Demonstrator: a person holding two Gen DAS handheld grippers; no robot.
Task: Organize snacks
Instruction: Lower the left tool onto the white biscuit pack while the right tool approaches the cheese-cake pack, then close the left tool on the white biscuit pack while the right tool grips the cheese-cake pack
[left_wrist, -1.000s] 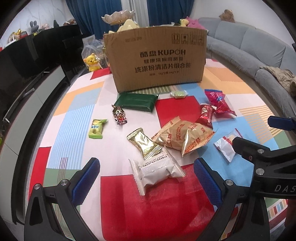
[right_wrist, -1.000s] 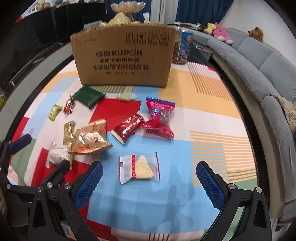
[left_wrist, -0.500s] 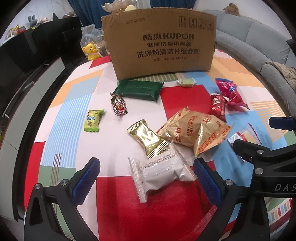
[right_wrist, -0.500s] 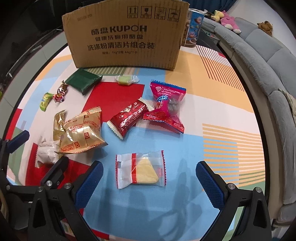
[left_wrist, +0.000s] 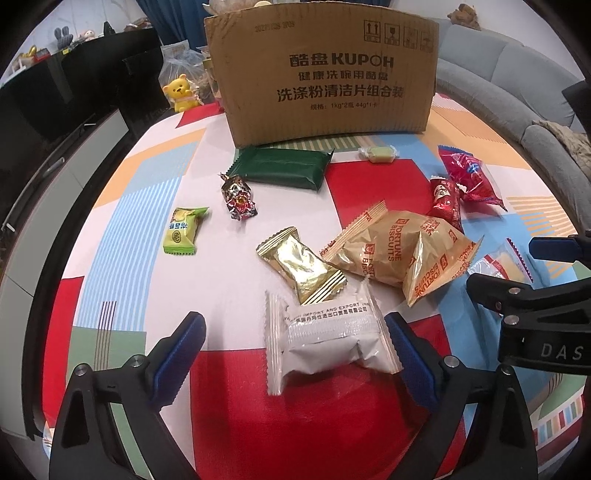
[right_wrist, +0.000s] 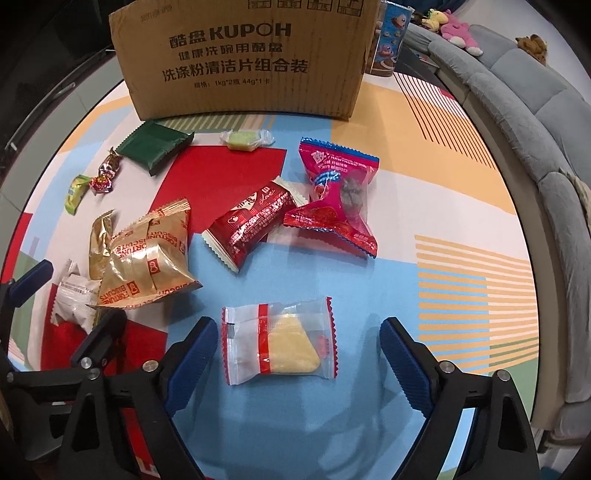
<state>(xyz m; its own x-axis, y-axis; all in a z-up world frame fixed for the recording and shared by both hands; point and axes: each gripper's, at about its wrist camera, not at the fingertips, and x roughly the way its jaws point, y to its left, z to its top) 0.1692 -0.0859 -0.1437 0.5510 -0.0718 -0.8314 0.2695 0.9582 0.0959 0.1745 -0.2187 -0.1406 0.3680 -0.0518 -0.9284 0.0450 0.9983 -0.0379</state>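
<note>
I have both grippers low over the table, each lined up on its own packet, with the cardboard box (left_wrist: 325, 74) standing at the far side as my landmark. My left gripper (left_wrist: 295, 354) has its jaws wide apart around the white packet (left_wrist: 328, 339), which lies well in front of the box, just nearer me than the gold packet (left_wrist: 301, 266). My right gripper (right_wrist: 295, 354) is likewise spread, the clear packet (right_wrist: 279, 341) with its yellow wedge lying between the pads, in front of the box and nearer me than the red packet (right_wrist: 255, 225).

Both look light and puffy — slick film that I'd expect to crinkle and slide. I'd pinch across the filled middle, not the flat crimped ends, and close gently — the contents may crumble.
</note>
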